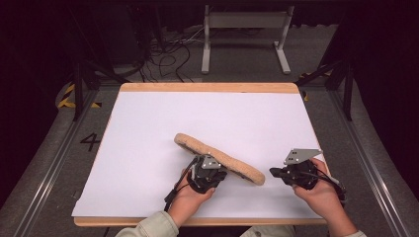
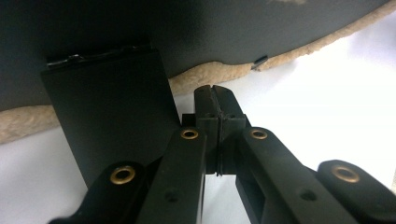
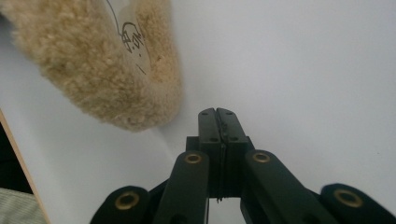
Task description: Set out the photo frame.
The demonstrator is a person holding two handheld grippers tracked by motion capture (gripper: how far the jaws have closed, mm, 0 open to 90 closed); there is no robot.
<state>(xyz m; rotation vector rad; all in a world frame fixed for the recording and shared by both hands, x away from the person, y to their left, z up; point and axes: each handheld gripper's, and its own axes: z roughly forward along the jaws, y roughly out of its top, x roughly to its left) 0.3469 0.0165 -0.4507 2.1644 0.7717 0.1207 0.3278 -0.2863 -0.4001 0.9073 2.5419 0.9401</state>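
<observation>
A long tan fleece-edged pad lies slantwise on the white sheet, from centre towards the front right. My left gripper sits against its near long side, jaws shut with nothing between them. In the left gripper view its tips point at the fleece rim under the pad's dark underside, beside a black flap. My right gripper is just right of the pad's near end, shut and empty. In the right gripper view its tips stand over the sheet beside the fleece end.
The white sheet covers a wooden table top, whose edge shows at the back. On the floor beyond stand a white-legged frame and loose cables. A sleeve comes in at the bottom.
</observation>
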